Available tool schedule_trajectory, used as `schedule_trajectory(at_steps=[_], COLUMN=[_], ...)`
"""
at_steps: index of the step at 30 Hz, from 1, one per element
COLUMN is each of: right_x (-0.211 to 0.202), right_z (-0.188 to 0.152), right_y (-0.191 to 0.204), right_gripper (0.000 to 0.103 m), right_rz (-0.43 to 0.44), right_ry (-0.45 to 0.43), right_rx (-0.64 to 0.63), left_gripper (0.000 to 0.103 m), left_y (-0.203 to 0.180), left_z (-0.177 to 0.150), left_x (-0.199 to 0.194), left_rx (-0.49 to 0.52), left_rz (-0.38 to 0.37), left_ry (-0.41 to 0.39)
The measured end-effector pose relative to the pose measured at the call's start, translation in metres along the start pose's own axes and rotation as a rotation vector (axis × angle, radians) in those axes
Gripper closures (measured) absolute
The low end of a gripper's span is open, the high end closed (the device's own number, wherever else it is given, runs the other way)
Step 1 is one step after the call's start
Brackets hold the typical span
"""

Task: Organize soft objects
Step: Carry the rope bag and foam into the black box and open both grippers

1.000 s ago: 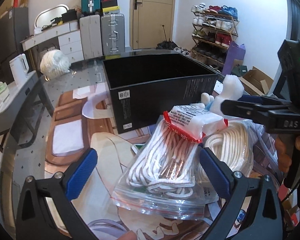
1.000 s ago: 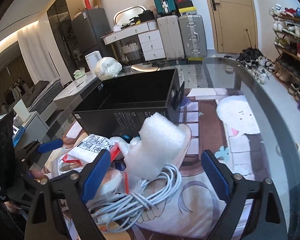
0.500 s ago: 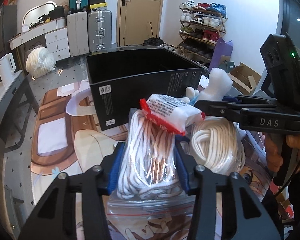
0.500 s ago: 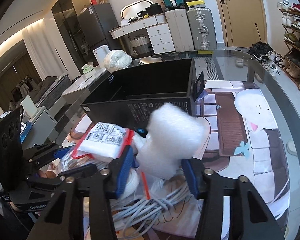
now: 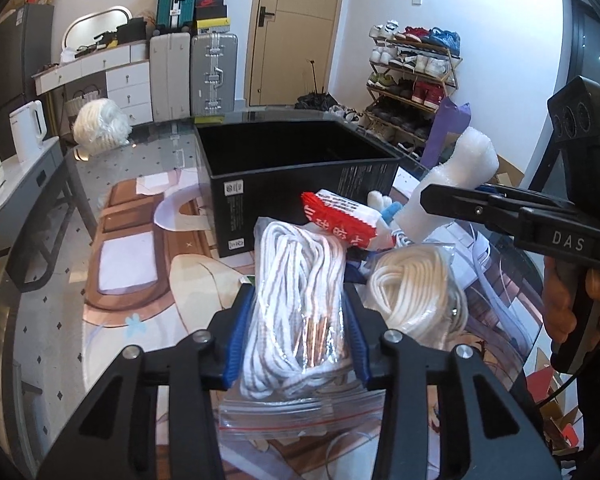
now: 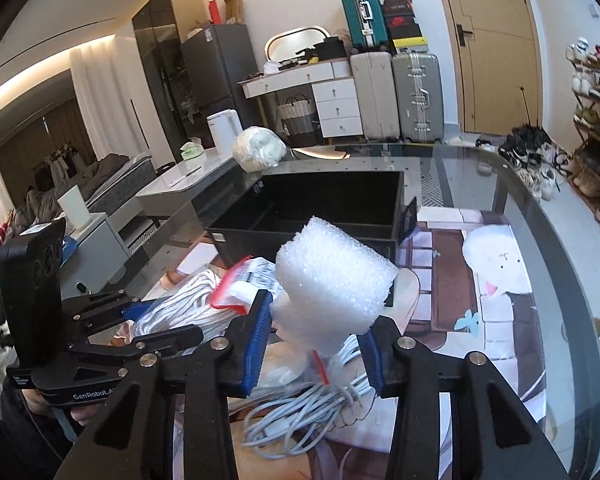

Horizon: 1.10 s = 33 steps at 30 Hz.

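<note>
1. Now the left gripper [image 5: 296,332] has just been closing; its blue pads [image 5: 236,336] pinch a clear zip bag of white rope [image 5: 296,300], whose lower end sags below the jaws.
2. Just beside that bag lies a coil of cream rope [image 5: 414,300] on the glass table [image 5: 52,280].
3. Likewise the right gripper [image 6: 314,346] has just been closing, narrowed onto a white foam block [image 6: 332,284], which rises above the fingers.
4. Under the block lies a bundle of white cable [image 6: 300,412].
5. Behind both stands an open black box [image 6: 332,208], near the held items.
</note>
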State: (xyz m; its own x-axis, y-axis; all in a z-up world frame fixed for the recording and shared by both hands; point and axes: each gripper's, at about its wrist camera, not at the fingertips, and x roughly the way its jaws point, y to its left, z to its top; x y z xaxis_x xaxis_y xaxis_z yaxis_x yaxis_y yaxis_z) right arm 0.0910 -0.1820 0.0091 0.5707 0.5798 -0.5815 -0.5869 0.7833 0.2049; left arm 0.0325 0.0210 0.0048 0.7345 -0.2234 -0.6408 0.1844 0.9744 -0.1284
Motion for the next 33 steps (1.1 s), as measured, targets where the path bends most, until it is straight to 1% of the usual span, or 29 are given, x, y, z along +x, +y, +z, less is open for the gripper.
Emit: schedule_trajectory(at_steps=[9, 17, 23, 33], right_x=[-0.021, -0.027, -0.023, -0.009], right_z=[0.002, 0.017, 0.034, 0.067], right_y=[0.011, 0.015, 0.012, 0.0], right_gripper=[0.062, 0.062, 0.062, 0.062], right_rz=[0.016, 0.017, 0.01, -0.007], right_ry=[-0.022, -0.032, -0.027, -0.003], right_rx=[-0.014, -0.03, -0.031, -0.041], left_gripper=[0.062, 0.062, 0.062, 0.062], left_y=[0.004, 0.007, 0.009, 0.013], left_z=[0.004, 0.022, 0.043, 0.081], left_x=[-0.026, -0.037, -0.033, -0.018], left_rx=[-0.02, -0.029, -0.031, -0.038], left_rz=[0.015, 0.025, 0.045, 0.045], left_ry=[-0.048, -0.083, -0.101, -0.132])
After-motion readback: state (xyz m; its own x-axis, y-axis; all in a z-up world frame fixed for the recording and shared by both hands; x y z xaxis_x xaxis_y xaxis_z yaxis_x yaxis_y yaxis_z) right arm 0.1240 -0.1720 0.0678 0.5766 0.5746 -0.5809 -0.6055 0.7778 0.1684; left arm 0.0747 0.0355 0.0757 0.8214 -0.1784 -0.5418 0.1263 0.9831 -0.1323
